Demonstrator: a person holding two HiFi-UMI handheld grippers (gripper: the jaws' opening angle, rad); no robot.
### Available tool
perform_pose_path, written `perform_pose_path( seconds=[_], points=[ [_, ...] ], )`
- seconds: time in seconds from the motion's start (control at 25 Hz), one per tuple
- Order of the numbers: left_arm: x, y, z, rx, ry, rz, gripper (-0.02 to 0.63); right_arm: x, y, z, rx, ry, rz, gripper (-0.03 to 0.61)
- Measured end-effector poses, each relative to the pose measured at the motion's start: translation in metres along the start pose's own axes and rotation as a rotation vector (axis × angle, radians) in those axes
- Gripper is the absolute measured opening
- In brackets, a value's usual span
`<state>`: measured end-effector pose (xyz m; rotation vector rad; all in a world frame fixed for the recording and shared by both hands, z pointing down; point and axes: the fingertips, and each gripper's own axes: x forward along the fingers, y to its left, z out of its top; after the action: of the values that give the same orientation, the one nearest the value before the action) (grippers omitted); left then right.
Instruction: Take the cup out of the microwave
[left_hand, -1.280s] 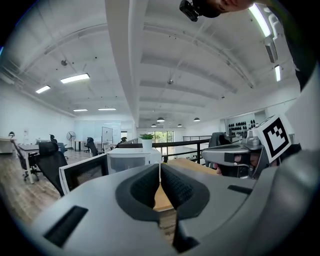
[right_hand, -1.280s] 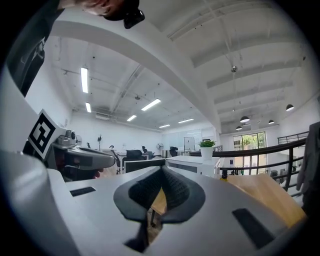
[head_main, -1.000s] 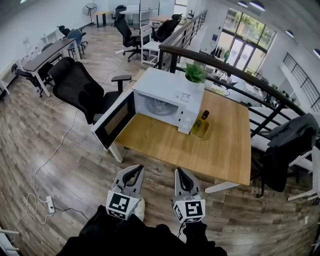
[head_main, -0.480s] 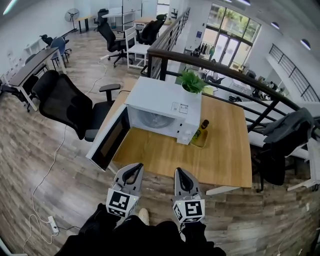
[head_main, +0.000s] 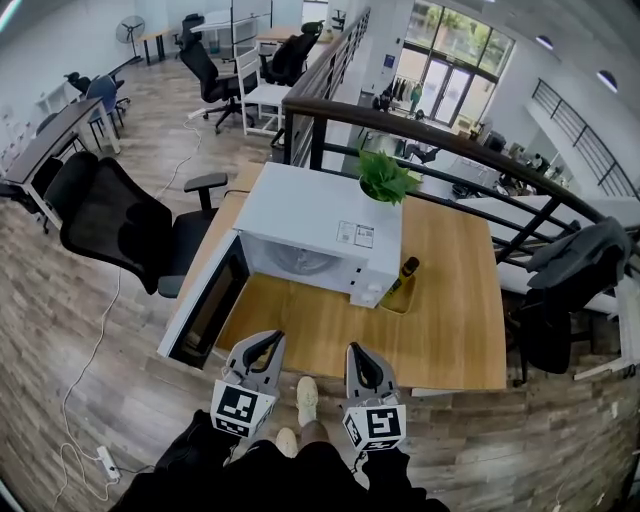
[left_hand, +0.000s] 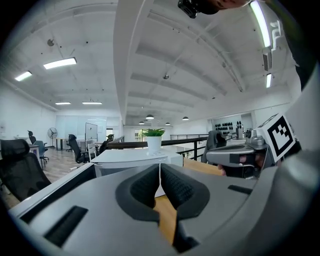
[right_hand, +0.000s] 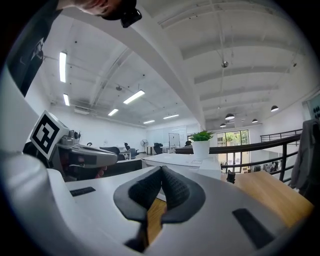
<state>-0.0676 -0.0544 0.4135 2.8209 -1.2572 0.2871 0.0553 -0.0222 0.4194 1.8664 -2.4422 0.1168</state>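
A white microwave (head_main: 320, 225) stands on the wooden table (head_main: 450, 320) with its door (head_main: 205, 305) swung open to the left. I see the pale cavity behind the door, but no cup can be made out in it. My left gripper (head_main: 264, 342) and right gripper (head_main: 356, 350) hover side by side at the table's near edge, short of the microwave. Both are shut with nothing between the pads. In the left gripper view the pads (left_hand: 172, 187) meet, with the microwave (left_hand: 130, 156) ahead. The right gripper view shows its pads (right_hand: 172, 189) touching too.
A potted plant (head_main: 385, 175) sits on the microwave's far right corner. A bottle (head_main: 402, 278) stands on the table just right of the microwave. A black office chair (head_main: 110, 220) is left of the table, and a railing (head_main: 450, 135) runs behind it.
The view and both grippers have advanced toward the table; the microwave and its open door now sit closer. Both grippers stayed shut.
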Motion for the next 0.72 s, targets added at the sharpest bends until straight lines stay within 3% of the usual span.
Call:
perform_pose_path(
  seconds=[0.44,0.72],
  points=[
    [0.117,0.061,-0.027,-0.029,0.072,0.032,0.029,0.123,-0.047,-0.037,0.041,0.075,0.075,0.015],
    [0.172,0.091,-0.063,-0.070,0.131,0.040,0.029,0.178,-0.065,-0.079,0.074,0.144,0.108,0.015]
  ],
)
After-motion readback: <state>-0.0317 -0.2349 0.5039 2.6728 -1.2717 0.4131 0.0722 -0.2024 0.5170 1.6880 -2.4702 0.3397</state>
